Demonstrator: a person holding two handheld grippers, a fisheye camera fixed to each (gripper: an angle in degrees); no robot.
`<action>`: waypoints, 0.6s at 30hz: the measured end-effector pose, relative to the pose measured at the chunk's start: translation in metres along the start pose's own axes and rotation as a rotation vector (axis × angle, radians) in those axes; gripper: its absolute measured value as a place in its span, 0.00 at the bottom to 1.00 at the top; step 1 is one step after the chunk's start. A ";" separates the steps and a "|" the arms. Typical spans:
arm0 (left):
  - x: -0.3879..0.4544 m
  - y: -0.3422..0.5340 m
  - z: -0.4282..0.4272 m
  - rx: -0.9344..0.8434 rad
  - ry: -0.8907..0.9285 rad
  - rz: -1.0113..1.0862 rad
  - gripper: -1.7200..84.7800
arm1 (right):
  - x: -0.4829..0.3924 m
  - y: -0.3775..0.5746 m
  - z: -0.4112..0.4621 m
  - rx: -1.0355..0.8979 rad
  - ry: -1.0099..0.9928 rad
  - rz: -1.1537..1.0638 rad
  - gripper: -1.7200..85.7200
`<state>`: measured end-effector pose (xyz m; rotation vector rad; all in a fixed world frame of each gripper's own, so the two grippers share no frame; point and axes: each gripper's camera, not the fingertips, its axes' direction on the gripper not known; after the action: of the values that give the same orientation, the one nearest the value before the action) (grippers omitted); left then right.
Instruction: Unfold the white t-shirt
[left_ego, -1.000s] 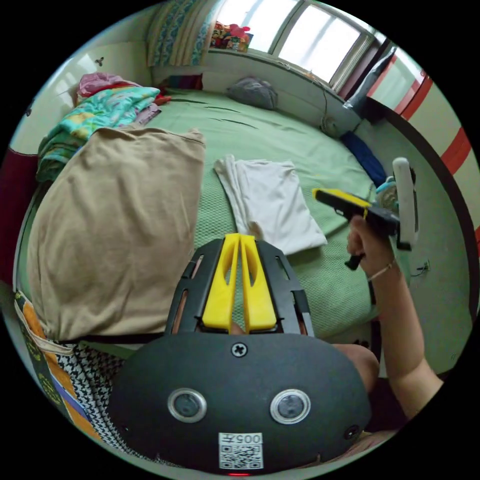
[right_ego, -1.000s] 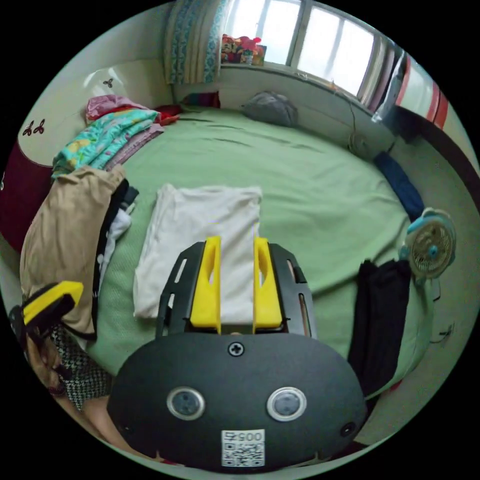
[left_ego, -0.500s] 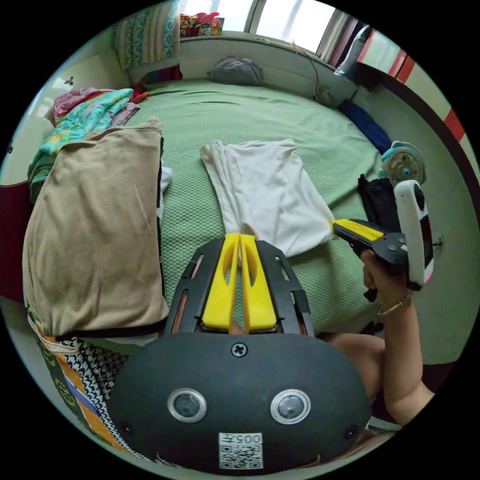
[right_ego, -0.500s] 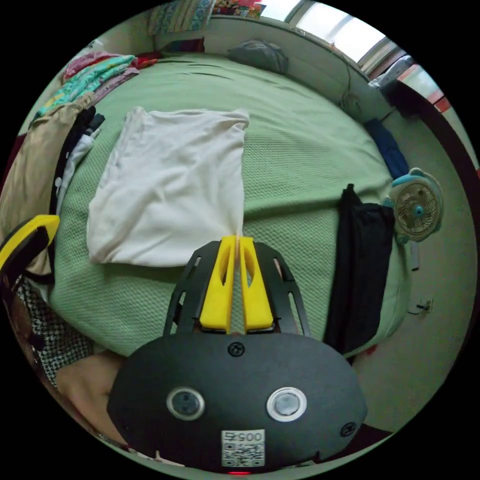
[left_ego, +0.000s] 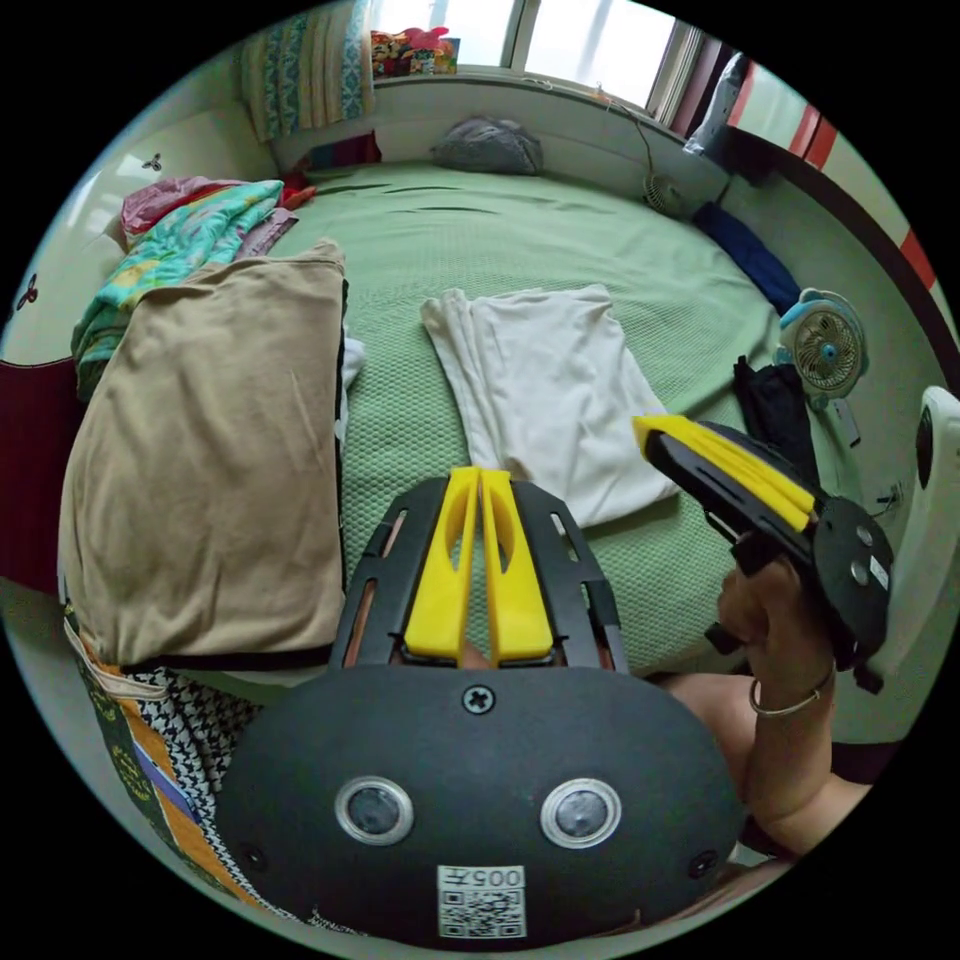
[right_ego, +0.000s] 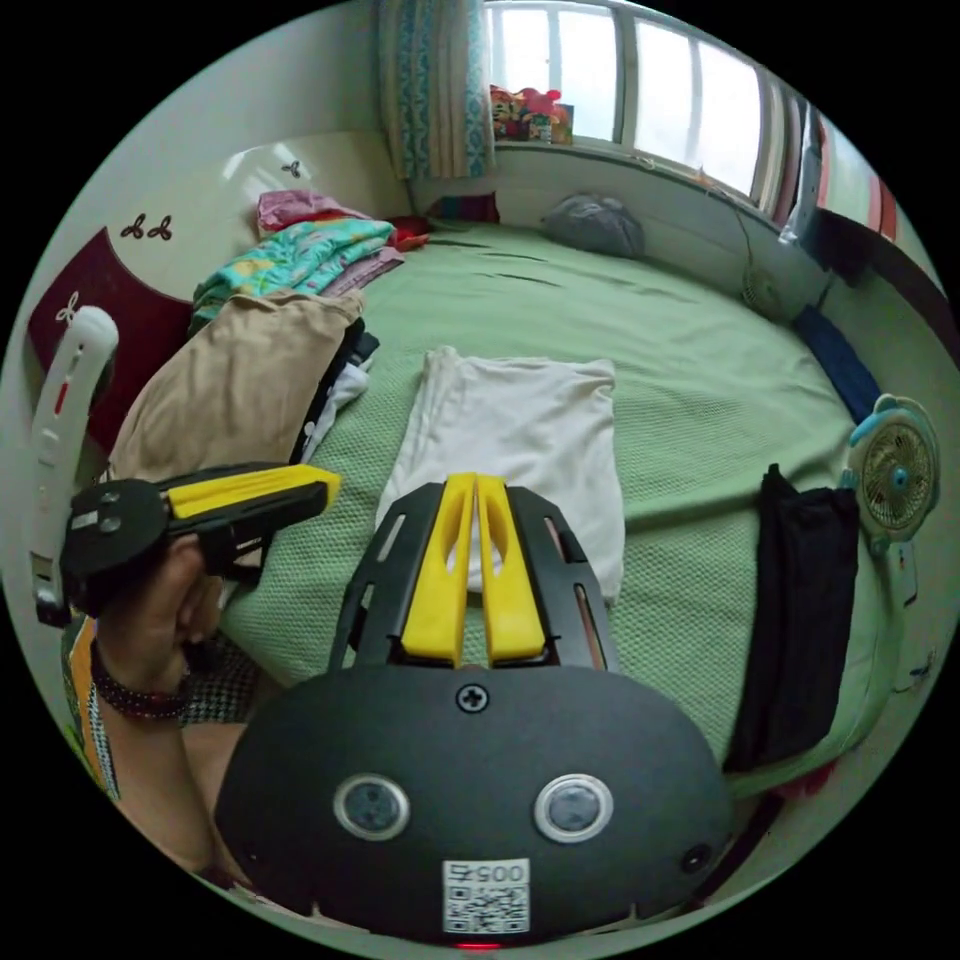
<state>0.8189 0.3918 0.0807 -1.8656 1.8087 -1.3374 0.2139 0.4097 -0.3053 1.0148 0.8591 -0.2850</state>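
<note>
The white t-shirt lies folded in a rectangle on the green bed; the right gripper view has it just beyond my jaws. My left gripper is shut, empty, and held above the bed short of the shirt's near edge. My right gripper is shut too, with nothing between its jaws, above the shirt's near end. In the left gripper view the right gripper comes in from the right in a hand, its tip near the shirt's right edge. The left gripper is at the left of the right gripper view.
A pile topped by a tan garment lies left of the shirt, with colourful folded bedding behind it. A black garment hangs over the bed's right edge near a small fan. A blue cloth and a grey bundle lie farther back.
The right gripper's jaws were open one second ago and are shut now. It dipped to the shirt's near right corner, then pulled back and up. The shirt lies as before.
</note>
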 end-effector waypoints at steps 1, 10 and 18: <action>0.001 -0.002 0.001 0.000 -0.001 0.002 0.01 | -0.001 0.000 0.001 -0.011 -0.013 -0.001 0.01; 0.021 -0.024 0.019 -0.051 0.043 0.074 0.01 | -0.004 0.005 0.007 -0.050 -0.069 -0.016 0.01; 0.024 -0.035 0.032 -0.084 0.002 0.094 0.01 | -0.014 0.019 0.002 -0.030 -0.070 -0.111 0.01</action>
<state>0.8611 0.3648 0.0979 -1.7956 1.9564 -1.2501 0.2167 0.4152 -0.2827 0.9252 0.8553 -0.3986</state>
